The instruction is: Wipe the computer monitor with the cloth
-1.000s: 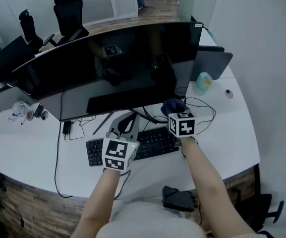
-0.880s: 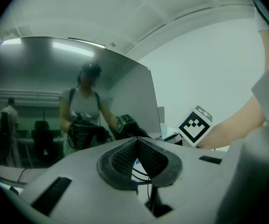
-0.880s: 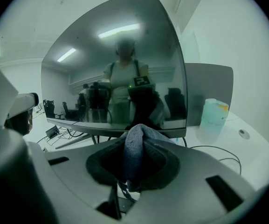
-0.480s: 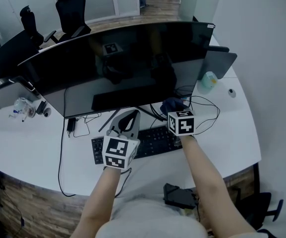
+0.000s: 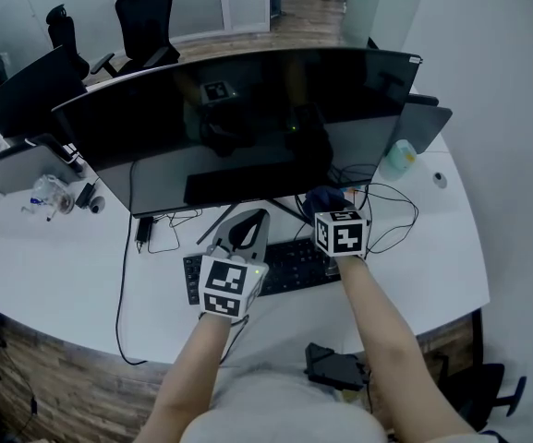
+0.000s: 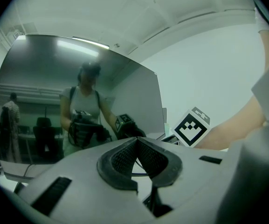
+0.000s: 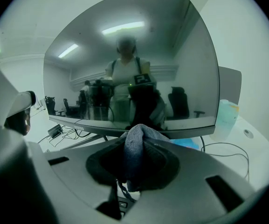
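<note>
A wide curved monitor with a dark screen stands on the white desk; the monitor also fills the right gripper view and the monitor shows at the left of the left gripper view. My right gripper is shut on a dark blue-grey cloth, held just below the screen's lower edge; the cloth peeks out past the marker cube. My left gripper hovers above the keyboard, jaws closed together with nothing between them.
Cables trail across the desk behind the keyboard. A pale bottle and a laptop-like grey panel stand at the right. Another monitor and office chairs lie beyond. A dark object sits at the desk's near edge.
The view has shifted slightly, so the desk and monitor sit further right and lower in frame. Both grippers hold nearly the same pose in front of the monitor's base.
</note>
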The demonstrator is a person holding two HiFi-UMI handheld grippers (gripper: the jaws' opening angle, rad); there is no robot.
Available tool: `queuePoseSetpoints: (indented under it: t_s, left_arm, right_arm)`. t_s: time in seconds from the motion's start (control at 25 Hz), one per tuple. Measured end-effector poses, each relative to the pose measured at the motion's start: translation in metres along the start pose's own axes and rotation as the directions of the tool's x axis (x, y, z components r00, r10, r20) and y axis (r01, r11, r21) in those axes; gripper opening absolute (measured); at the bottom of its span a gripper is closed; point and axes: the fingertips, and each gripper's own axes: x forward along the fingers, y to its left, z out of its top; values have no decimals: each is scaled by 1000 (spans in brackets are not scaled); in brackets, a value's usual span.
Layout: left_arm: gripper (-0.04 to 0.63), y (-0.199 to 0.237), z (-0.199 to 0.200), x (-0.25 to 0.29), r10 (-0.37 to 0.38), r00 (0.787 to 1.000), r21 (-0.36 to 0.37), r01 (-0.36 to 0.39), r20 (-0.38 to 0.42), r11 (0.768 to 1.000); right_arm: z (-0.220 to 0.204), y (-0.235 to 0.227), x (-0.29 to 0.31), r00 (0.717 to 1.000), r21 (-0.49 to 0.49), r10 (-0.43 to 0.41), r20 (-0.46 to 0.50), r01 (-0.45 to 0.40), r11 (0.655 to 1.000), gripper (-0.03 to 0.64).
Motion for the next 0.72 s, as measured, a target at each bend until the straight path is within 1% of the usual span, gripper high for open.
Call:
queuePoseSetpoints:
  t_s: [0.32,0.72]
  left_arm:
    - [6,14,-4,-12,9,1000,-22,-9,5,1000]
    - [6,38,-12,-29,41,999,-54,-41,-1,998]
  right_arm:
    - [0,23,5,1000,-10,4,-6,-5,1000,69]
    - [-1,50,10,1000,-31,17,-10,-17,999,69]
